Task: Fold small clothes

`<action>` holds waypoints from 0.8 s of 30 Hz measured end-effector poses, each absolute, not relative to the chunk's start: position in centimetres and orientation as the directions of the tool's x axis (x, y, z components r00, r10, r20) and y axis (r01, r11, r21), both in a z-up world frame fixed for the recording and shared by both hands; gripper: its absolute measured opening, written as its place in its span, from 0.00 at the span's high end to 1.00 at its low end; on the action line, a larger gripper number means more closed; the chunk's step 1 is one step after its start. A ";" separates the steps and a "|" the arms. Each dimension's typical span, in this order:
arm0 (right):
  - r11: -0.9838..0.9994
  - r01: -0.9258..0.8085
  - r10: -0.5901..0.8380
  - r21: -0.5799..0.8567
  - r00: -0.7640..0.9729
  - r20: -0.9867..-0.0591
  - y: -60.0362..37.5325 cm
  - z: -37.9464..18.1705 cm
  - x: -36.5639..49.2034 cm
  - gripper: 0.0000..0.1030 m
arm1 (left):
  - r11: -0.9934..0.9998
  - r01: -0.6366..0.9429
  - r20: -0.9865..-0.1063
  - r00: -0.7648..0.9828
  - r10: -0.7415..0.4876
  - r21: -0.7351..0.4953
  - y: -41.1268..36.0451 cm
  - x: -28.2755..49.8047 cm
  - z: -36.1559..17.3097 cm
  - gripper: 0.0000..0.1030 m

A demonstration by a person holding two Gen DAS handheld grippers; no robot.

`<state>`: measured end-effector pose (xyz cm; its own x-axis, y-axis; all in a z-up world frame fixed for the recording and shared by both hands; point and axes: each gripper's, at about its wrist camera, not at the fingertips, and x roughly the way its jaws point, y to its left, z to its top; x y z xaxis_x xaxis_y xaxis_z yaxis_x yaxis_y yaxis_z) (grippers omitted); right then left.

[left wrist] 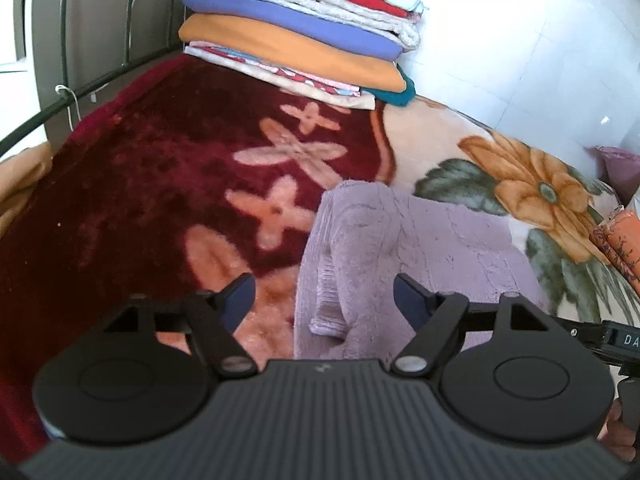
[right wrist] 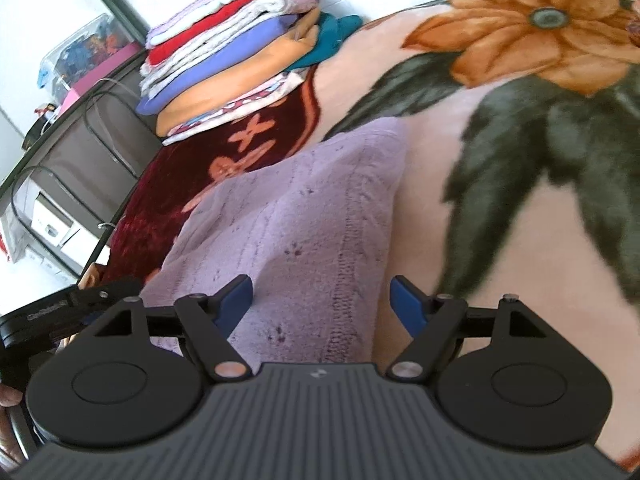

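Blanket, plush maroon and cream with orange flowers, carries a lilac fleece garment lying flat at twelve o'clock of both tools. The left gripper is spread wide and empty over its left edge; the right gripper is likewise released, over its near right part. A stack of folded clothes stands beyond, at eleven o'clock, well apart.

Both wrist views look forward over their own tongs, low and close above the bed. Both share the lilac cloth and the folded stack beyond it.
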<state>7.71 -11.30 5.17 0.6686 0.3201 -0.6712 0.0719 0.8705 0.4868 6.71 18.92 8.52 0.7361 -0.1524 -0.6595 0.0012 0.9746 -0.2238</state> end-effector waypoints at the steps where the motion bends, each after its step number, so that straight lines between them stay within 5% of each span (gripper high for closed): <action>1: 0.875 0.075 0.317 0.478 0.658 -0.683 -11.3 5.0 7.8 0.20 | 0.970 0.007 -0.662 0.730 -0.170 -0.241 19.0 6.8 8.5 0.25; 7: 0.882 0.070 0.321 0.465 0.633 -0.704 -11.1 4.6 8.4 0.19 | 0.931 0.063 -0.664 0.684 -0.303 -0.360 19.3 7.0 7.9 0.25; 17: 0.882 0.053 0.343 0.468 0.609 -0.715 -10.3 3.7 9.3 0.18 | 0.958 0.092 -0.736 0.621 -0.269 -0.272 17.7 7.9 6.0 0.25; 24: 0.878 0.037 0.363 0.477 0.597 -0.716 -10.2 2.9 10.1 0.15 | 0.941 0.068 -0.747 0.589 -0.307 -0.332 18.2 9.0 4.6 0.20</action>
